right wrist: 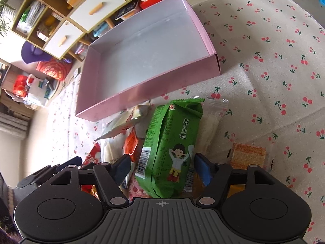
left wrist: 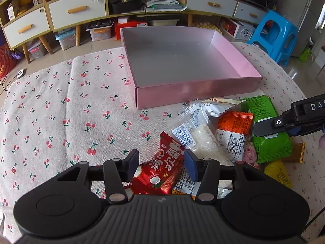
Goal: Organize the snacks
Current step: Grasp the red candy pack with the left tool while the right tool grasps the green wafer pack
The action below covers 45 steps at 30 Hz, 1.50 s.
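Beside the empty pink box (left wrist: 189, 61), the left gripper (left wrist: 160, 165) seems clamped on a red pack (left wrist: 160, 168) with Chinese lettering, while the right gripper (right wrist: 161, 167), marked "DAS", half-open, straddles the green pack (right wrist: 170, 146) untouched.

Your tabletop (left wrist: 61, 109), under a cherry-print cloth (right wrist: 264, 65), carries a pink box (left wrist: 195, 89) and, just beside it, a heap of snack packs (left wrist: 229, 134).

A shallow pink box (left wrist: 195, 90) with a pale grey inside sits open on the cherry-print cloth. Just in front of it lies a heap of snack packets: a red foil packet (left wrist: 160, 169), a green packet (right wrist: 170, 146), an orange packet (left wrist: 233, 128) and a clear rice-cracker wrapper (left wrist: 195, 134)
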{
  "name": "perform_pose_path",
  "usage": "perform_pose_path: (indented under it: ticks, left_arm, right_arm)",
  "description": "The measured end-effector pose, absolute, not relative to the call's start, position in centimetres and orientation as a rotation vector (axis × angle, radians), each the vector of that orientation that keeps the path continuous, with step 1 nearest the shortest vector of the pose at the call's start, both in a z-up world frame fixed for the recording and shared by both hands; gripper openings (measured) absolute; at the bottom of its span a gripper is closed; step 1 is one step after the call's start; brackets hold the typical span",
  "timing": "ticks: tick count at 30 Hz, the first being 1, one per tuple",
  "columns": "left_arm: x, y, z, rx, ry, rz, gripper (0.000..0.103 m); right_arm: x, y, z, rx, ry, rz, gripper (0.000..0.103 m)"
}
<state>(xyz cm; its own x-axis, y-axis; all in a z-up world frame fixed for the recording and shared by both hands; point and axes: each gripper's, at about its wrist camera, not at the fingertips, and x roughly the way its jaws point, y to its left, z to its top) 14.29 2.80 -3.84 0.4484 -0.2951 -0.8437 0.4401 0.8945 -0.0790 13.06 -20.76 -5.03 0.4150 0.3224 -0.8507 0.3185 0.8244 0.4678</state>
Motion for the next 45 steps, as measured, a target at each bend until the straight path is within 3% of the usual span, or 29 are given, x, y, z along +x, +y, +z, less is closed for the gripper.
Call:
perform_pose_path:
  ticks: [9, 13, 18, 24, 29, 34, 39, 40, 45]
  left_arm:
    - [14.3, 2.6, -4.1, 0.201, 1.008, -0.462, 0.051]
    - [14.2, 2.5, -4.1, 0.221, 1.016, -0.467, 0.052]
    - [14.1, 2.8, -4.2, 0.226, 1.031, -0.479, 0.054]
    - [13.7, 2.8, -4.5, 0.262, 1.043, -0.494, 0.061]
    - [13.6, 2.9, -4.5, 0.255, 1.033, -0.472, 0.061]
    - [14.0, 3.1, -4.2, 0.231, 1.044, -0.425, 0.039]
    - [14.5, 4.3, -4.0, 0.135, 1.079, -0.389, 0.036]
    - [14.6, 4.6, -3.9, 0.110, 1.082, -0.381, 0.030]
    - [14.8, 5.6, -3.1, 0.006, 1.078, -0.350, 0.030]
  right_arm:
    - [13.1, -20.2, -5.2, 0.569, 1.160, -0.034, 0.069]
    - [13.0, -20.4, -5.2, 0.572, 1.161, -0.043, 0.063]
    - [12.7, -20.9, -4.9, 0.588, 1.152, -0.037, 0.048]
    - [12.4, -21.7, -4.8, 0.651, 1.158, -0.036, 0.047]
    - [12.1, -21.8, -4.3, 0.674, 1.145, -0.033, 0.047]
    - [11.9, -22.3, -3.9, 0.704, 1.125, -0.036, 0.047]
    - [11.6, -23.3, -3.5, 0.748, 1.106, -0.046, 0.047]
    - [11.6, -23.5, -3.4, 0.761, 1.100, -0.047, 0.047]
    - [11.4, -24.6, -2.5, 0.805, 1.063, -0.051, 0.047]
